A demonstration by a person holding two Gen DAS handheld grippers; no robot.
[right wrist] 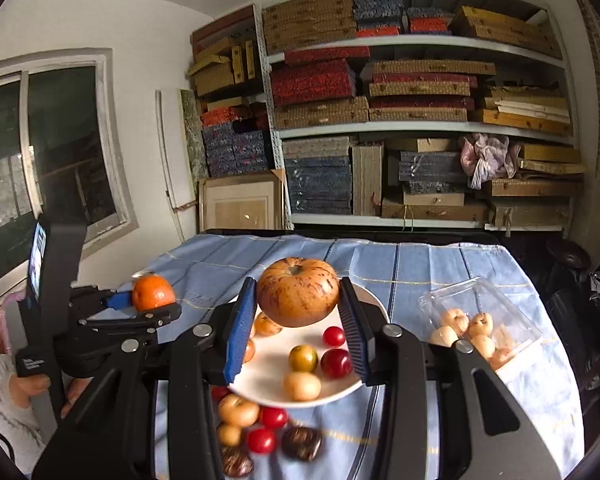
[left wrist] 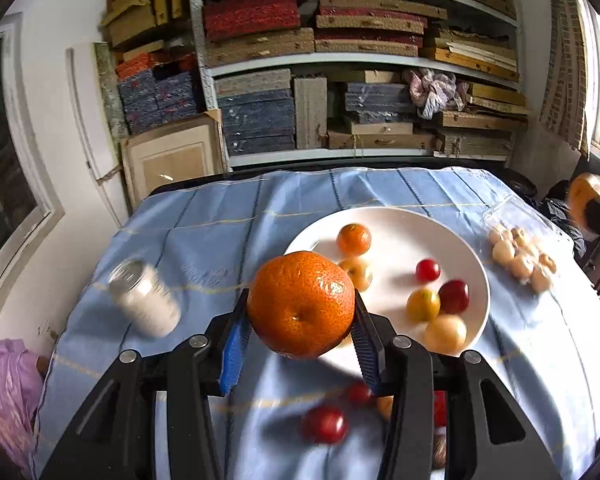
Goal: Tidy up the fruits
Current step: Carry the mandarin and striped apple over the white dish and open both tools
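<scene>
My left gripper (left wrist: 300, 312) is shut on a large orange (left wrist: 301, 305) and holds it above the near left rim of the white plate (left wrist: 400, 232). The plate holds a small mandarin (left wrist: 354, 239), red and yellow cherry tomatoes and small pale fruits. My right gripper (right wrist: 298, 300) is shut on a speckled yellow-brown apple (right wrist: 299, 291) and holds it above the plate (right wrist: 268, 360). The left gripper with its orange (right wrist: 153, 293) shows at the left of the right wrist view. The right gripper's apple (left wrist: 590, 196) shows at the far right of the left wrist view.
Loose red tomatoes (right wrist: 262, 440), pale fruits and dark brown fruits (right wrist: 302, 443) lie on the blue cloth in front of the plate. A clear plastic box of pale fruits (right wrist: 480, 328) lies to the right. A white can (left wrist: 146, 298) lies to the left. Shelves stand behind the table.
</scene>
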